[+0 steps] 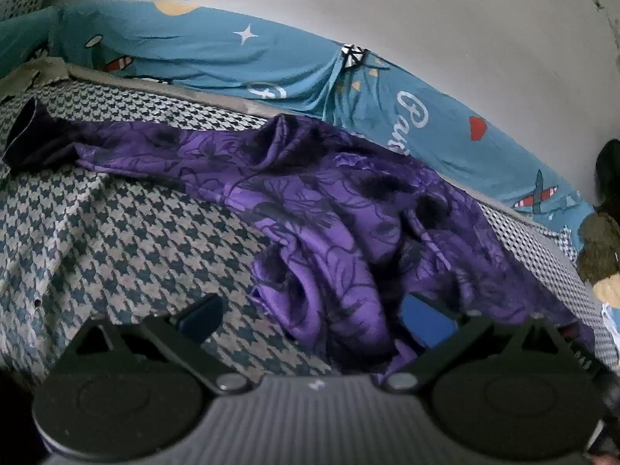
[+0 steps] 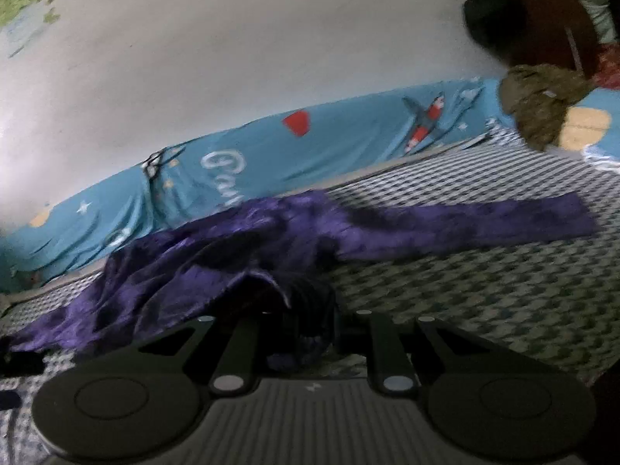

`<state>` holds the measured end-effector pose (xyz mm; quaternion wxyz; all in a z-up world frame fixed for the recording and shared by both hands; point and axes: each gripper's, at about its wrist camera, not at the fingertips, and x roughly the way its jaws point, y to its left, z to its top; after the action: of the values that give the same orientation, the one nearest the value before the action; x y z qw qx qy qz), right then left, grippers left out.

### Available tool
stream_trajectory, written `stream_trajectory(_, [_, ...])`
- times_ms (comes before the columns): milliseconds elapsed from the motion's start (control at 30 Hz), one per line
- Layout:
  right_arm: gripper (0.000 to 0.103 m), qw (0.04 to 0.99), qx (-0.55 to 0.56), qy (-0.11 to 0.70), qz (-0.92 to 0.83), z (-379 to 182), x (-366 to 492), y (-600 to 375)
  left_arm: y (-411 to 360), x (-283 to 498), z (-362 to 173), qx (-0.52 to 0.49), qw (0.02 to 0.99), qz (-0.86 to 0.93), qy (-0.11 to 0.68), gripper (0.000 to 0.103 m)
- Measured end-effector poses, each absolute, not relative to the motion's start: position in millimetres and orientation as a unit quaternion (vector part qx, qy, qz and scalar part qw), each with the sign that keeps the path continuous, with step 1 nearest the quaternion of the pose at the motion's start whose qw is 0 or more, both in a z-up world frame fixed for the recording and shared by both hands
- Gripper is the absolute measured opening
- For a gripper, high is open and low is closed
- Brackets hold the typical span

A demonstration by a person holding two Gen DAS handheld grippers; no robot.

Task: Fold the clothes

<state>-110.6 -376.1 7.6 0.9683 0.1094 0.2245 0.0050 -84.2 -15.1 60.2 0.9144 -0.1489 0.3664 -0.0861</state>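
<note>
The purple garment (image 1: 348, 209) lies crumpled across the middle of the left wrist view, one long sleeve trailing to the upper left, its near folds draped over the right-hand blue pad of the left gripper (image 1: 314, 321), whose jaws stand wide apart; in the right wrist view the same satin, floral-printed cloth (image 2: 240, 255) bunches at lower centre, a fold clamped between the drawn-together jaws of the right gripper (image 2: 310, 329); beneath spreads a houndstooth cover (image 1: 116, 240), bare at lower left; behind it a teal printed sheet (image 1: 271, 62) runs along the pale wall (image 1: 426, 19).
</note>
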Motion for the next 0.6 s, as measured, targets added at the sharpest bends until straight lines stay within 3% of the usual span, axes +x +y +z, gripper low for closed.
stream_trajectory(233, [0.017,0.946,0.146,0.286,-0.044,-4,-101,-406,-34,-89,66,-0.128,0.915,-0.099,0.371,0.103])
stream_trajectory(433, [0.037,0.934,0.151,0.317,-0.065,-8,-100,-415,-41,-94,70,-0.119,0.916,-0.108,0.369,0.103])
stream_trajectory(600, [0.041,0.936,0.137,0.317,-0.063,-8,-105,-415,-37,-94,70,-0.121,0.914,-0.105,0.372,0.103])
